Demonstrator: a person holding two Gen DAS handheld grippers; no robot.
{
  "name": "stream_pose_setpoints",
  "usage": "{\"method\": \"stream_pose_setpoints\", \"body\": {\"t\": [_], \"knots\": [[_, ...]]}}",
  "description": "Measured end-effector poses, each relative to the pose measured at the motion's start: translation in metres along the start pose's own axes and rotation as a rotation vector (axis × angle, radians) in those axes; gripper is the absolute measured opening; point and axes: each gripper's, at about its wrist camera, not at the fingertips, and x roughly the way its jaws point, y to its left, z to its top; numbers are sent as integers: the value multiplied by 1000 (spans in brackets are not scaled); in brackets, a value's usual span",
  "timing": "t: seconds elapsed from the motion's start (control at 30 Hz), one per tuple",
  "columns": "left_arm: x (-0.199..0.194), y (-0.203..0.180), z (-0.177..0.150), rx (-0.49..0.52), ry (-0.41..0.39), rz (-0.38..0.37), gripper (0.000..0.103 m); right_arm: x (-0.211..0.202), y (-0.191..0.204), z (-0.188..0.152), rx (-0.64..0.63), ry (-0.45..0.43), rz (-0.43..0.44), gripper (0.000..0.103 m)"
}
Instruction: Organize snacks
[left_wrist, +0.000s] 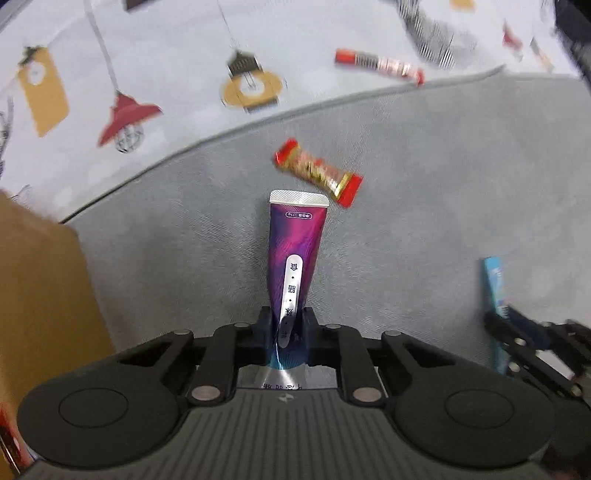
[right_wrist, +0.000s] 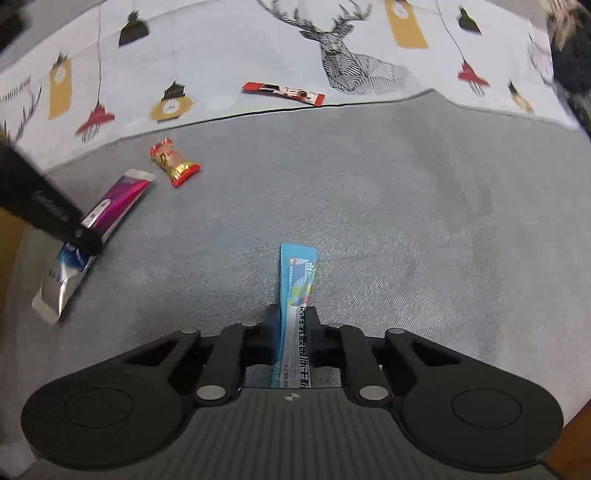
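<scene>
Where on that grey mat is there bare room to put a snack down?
Free: the wide grey mat right of the blue sachet, up to the printed cloth. Crowded: its left side, with the purple sachet and red-gold candy.

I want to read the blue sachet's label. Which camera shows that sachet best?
The right wrist view: the blue sachet lies centred, clamped in the right gripper, print facing the camera. The left wrist view shows only a blurred strip at its right edge.

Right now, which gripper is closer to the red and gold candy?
Left. The left gripper, clamped on the purple packet, sits just short of the candy. The right gripper holds a blue packet farther away.
</scene>
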Motion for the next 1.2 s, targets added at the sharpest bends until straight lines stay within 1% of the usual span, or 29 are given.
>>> {"method": "stream_pose_setpoints", "body": {"t": [0.1,0.17,0.23,0.3,0.37,0.43,0.53,0.63,0.73,0.83,0.9,1.0,1.07,1.2], "knots": [[-49,15,-19,-48,-80,-43,17,-29,1,4,28,-63,-14,13],[-83,22,-24,-81,-127,-74,17,-53,1,5,49,-104,-4,13],[-121,32,-40,-111,-175,-86,17,-82,5,2,68,-143,7,13],[-154,43,-58,-134,-220,-80,17,-112,12,-3,62,-181,29,13],[-182,54,-80,-169,-247,-76,17,-141,25,-11,42,-210,61,13],[-208,67,-105,-208,-260,-62,17,-168,39,-20,13,-228,101,13],[-237,80,-150,-233,-260,-27,17,-204,72,-39,-40,-242,182,13],[-257,98,-197,-277,-247,-35,17,-232,106,-55,-95,-240,267,13],[-269,118,-241,-335,-255,-30,17,-255,138,-72,-154,-225,338,13],[-279,134,-283,-391,-269,-19,17,-271,169,-89,-212,-185,409,13],[-284,144,-305,-417,-273,-20,17,-279,185,-100,-238,-150,440,13],[-287,154,-329,-447,-289,-18,17,-285,201,-112,-284,-116,444,13],[-290,159,-341,-462,-304,-22,17,-290,209,-118,-302,-113,431,13],[-294,166,-353,-470,-326,-40,17,-300,218,-123,-327,-125,405,13]]}}
